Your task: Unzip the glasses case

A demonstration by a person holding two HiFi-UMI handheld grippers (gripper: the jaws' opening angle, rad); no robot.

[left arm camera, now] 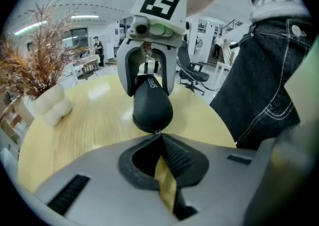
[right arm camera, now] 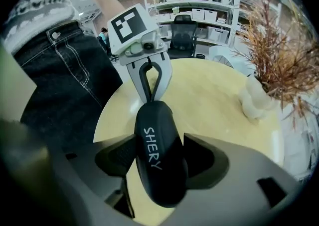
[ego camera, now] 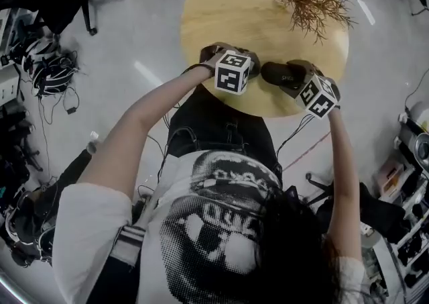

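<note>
Between the fingers of your right gripper (right arm camera: 160, 159) sat the glasses case (right arm camera: 153, 135), clamped across its middle over the table (right arm camera: 209, 100). Your left gripper (left arm camera: 160, 139) had its fingers pinched together on the zip pull (left arm camera: 157, 131) at the case's tip.

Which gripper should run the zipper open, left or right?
Left. The left gripper is shut on the zipper pull at the end of the glasses case; the right gripper clamps its body as anchor.

glasses case (right arm camera: 159, 155): smooth matt black, prob plastic. Table (ego camera: 221, 7) = pale wood w/ slight sheen. Left gripper (left arm camera: 159, 136) shell matt grey plastic, pads (left arm camera: 178, 157) ribbed black rubber.
</note>
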